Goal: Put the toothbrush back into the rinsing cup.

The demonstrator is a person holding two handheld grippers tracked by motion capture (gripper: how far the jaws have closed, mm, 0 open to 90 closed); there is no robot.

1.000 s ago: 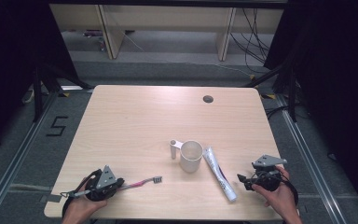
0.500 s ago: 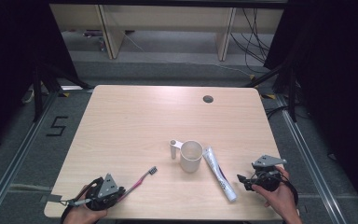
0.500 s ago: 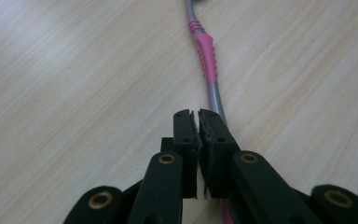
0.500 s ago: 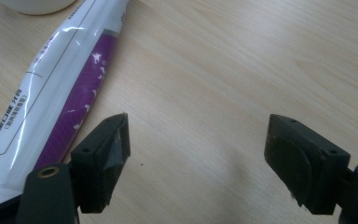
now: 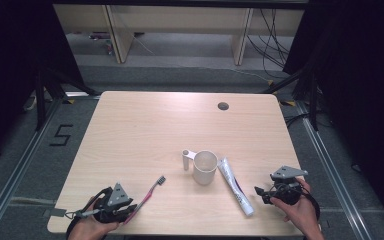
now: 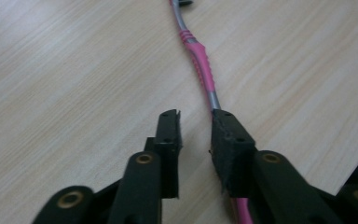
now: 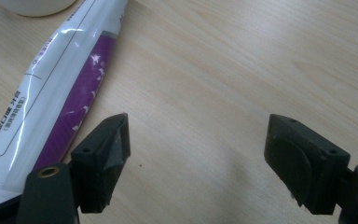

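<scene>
Toothbrush (image 6: 198, 65) now lies loose on the table (image 5: 145, 130); our left gripper (image 6: 196, 135) has just been opening, jaws slightly apart, gripping nothing. We judge it released. Our right gripper (image 7: 198, 140) gapes wide, empty, beside the toothpaste (image 7: 56, 93).

Light wood table (image 5: 145, 130); grey floor (image 5: 40, 155); dark curtains; shelving (image 5: 175, 20) behind.
</scene>
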